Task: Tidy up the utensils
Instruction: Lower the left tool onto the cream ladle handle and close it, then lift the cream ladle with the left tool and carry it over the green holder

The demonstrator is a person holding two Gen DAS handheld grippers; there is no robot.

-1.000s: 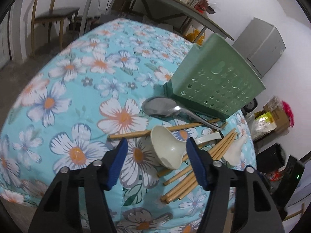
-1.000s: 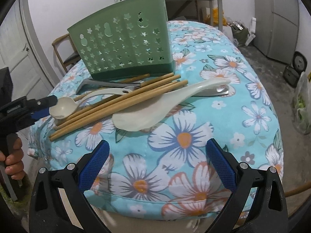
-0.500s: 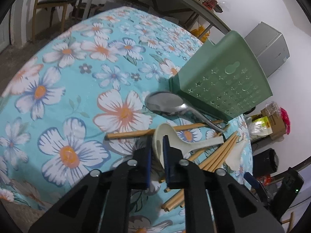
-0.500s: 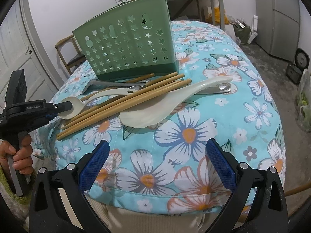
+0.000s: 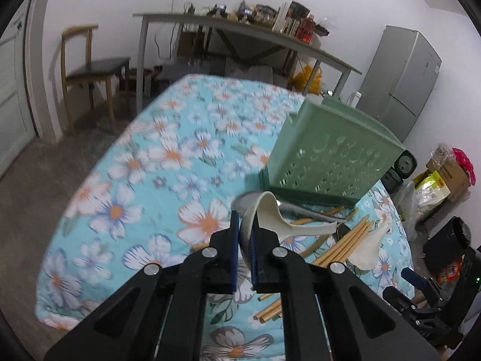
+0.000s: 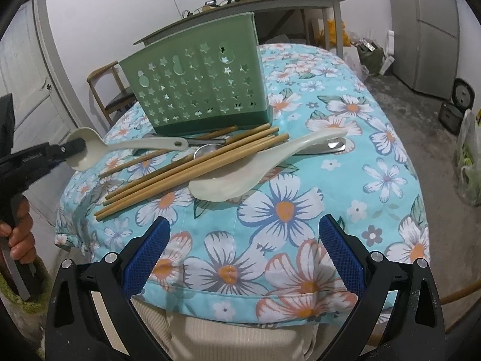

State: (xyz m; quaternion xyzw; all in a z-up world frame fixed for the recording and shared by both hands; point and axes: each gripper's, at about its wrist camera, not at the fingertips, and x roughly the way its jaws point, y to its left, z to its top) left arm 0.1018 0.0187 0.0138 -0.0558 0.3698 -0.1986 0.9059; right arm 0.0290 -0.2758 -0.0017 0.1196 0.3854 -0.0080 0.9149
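Left hand-held gripper (image 5: 245, 240) pinches the cream ladle (image 5: 272, 215) by its bowl, raised off the tabletop (image 5: 144, 162), likely bound for the green caddy (image 5: 330, 162) just beyond; right hand-held gripper (image 6: 243, 249) waits spread wide, chopsticks (image 6: 192, 165) ahead

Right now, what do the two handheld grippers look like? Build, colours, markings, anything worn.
Both match: black plastic frames with triangular cut-outs and silver pivot bolts, fingers faced with blue textured pads. Left gripper shows small white lettering on its side in the right wrist view, too small to read, and a black pistol-style handle. Right gripper shows no markings. No cables visible. A ribbed cream garment shows below it.
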